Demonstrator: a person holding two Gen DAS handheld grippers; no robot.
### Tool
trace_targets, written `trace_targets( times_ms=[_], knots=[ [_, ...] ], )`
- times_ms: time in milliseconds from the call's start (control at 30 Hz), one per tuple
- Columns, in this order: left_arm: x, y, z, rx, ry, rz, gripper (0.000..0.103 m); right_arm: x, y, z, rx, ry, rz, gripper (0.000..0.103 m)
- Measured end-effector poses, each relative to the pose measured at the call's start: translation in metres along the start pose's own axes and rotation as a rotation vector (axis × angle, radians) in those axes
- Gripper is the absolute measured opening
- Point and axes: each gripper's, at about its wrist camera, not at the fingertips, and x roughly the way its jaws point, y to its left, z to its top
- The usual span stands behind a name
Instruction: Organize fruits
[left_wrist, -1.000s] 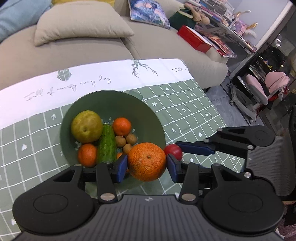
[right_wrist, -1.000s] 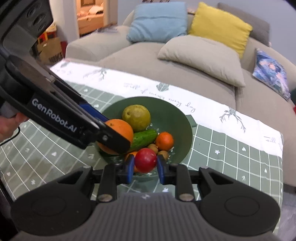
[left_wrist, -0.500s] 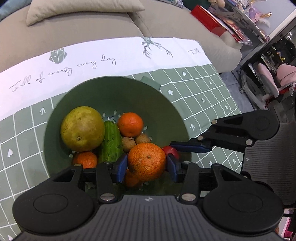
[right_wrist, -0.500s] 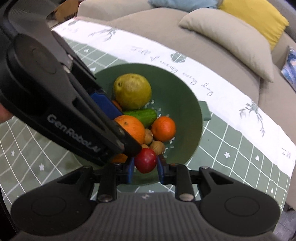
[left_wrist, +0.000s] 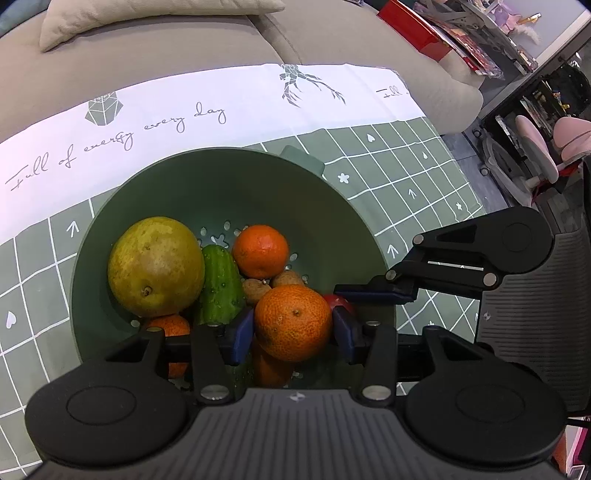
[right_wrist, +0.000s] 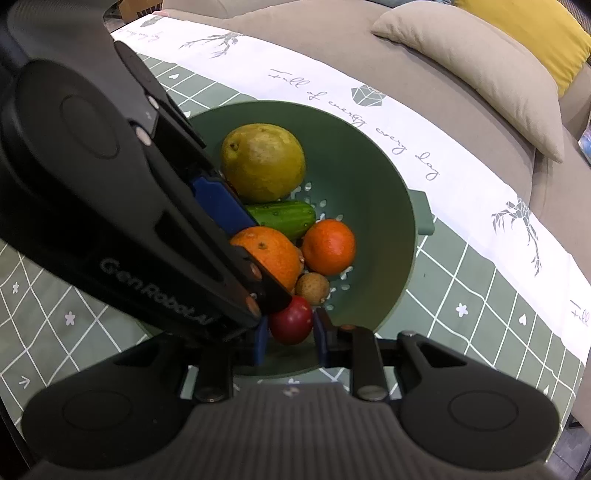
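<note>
A green colander bowl (left_wrist: 229, 184) (right_wrist: 369, 162) sits on the checked tablecloth. Inside lie a yellow-green pear (left_wrist: 155, 266) (right_wrist: 264, 162), a cucumber (left_wrist: 219, 284) (right_wrist: 284, 218), tangerines (left_wrist: 260, 251) (right_wrist: 328, 247) and small brown fruits (left_wrist: 256, 290) (right_wrist: 312, 288). My left gripper (left_wrist: 293, 326) is shut on a large orange (left_wrist: 293, 323) (right_wrist: 273, 254) just above the bowl's near side. My right gripper (right_wrist: 290, 330) is shut on a small red fruit (right_wrist: 291, 319) (left_wrist: 338, 301) beside the orange, over the bowl's near rim. The left gripper's body hides the bowl's left part in the right wrist view.
The tablecloth (left_wrist: 406, 192) has a white lettered border at the far side. A beige sofa (left_wrist: 184, 48) with cushions (right_wrist: 472, 70) stands right behind the table. A red box and shelves (left_wrist: 436, 29) and a pink chair (left_wrist: 546, 147) lie to the right.
Both grippers have sunk toward the bowl and tilted further down, carrying the orange and the red fruit. The bowl now looks larger in both views.
</note>
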Motion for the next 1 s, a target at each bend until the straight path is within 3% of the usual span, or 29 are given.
trace_targets(
  times_ms=[167, 333, 433, 733, 1000],
  knots=[
    [-0.007, 0.003, -0.002, -0.012, -0.018, -0.005, 0.06, 0.001, 0.0, 0.004, -0.002, 0.016, 0.007, 0.022],
    [-0.033, 0.002, -0.006, -0.005, -0.08, -0.027, 0.061, 0.0, -0.003, 0.011, 0.014, 0.038, 0.006, 0.022],
    [-0.052, 0.002, -0.013, 0.002, -0.128, -0.004, 0.061, -0.002, -0.005, 0.015, 0.008, 0.045, -0.01, 0.022],
    [-0.089, 0.015, -0.045, -0.027, -0.193, 0.1, 0.061, 0.005, -0.014, 0.027, 0.172, 0.114, 0.116, 0.022],
    [-0.102, 0.029, -0.071, -0.068, -0.206, 0.129, 0.061, 0.02, -0.003, 0.029, 0.16, 0.159, 0.098, 0.023]
  ],
)
